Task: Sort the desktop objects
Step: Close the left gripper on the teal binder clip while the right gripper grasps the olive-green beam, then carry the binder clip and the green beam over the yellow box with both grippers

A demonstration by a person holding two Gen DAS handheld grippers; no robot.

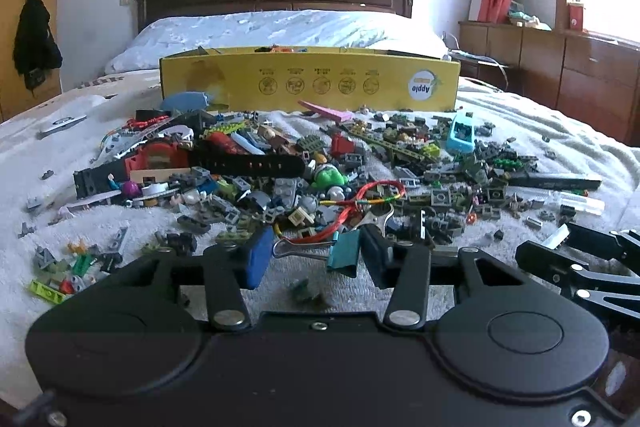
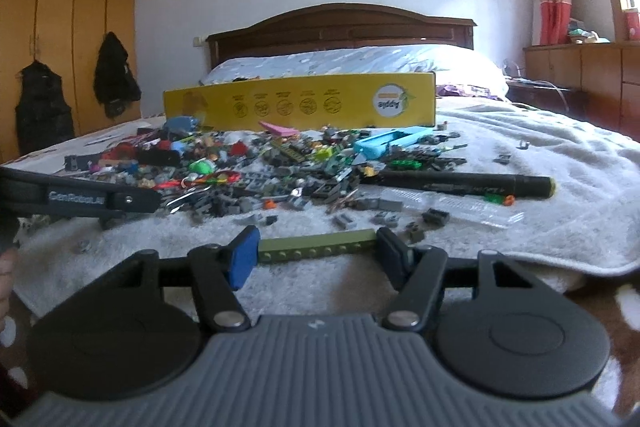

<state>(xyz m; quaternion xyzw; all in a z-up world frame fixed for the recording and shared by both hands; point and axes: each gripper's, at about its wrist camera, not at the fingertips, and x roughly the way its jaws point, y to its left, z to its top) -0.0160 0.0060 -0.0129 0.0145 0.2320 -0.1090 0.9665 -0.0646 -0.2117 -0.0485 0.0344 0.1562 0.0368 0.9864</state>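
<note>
A yellow box (image 1: 310, 79) is sitting on the bed, on a white blanket (image 1: 120, 223), with its long side facing both grippers and the word "Apple" printed upside down on it. Only a few scraps, some orange, are peeking over its top rim; what else is lying inside is hidden by the wall. In front of it a heap (image 1: 280, 167) of small bricks and odds and ends is spreading across the blanket, touching the foot of the box at the far edge. A black strap (image 1: 248, 163), a light blue toy (image 1: 460, 135) and a red cord (image 1: 368, 195) are lying in the heap, and a black marker (image 2: 468, 185) is lying along its right edge.

The left gripper (image 1: 316, 255) is pinching a teal binder clip (image 1: 340, 251) at the near edge of the heap, its fingers pressing on the clip from both sides. The right gripper (image 2: 316, 251) is closing on a long olive brick (image 2: 316, 247) lying crosswise on the blanket, short of the heap; its fingers are touching both ends of the brick.
</note>
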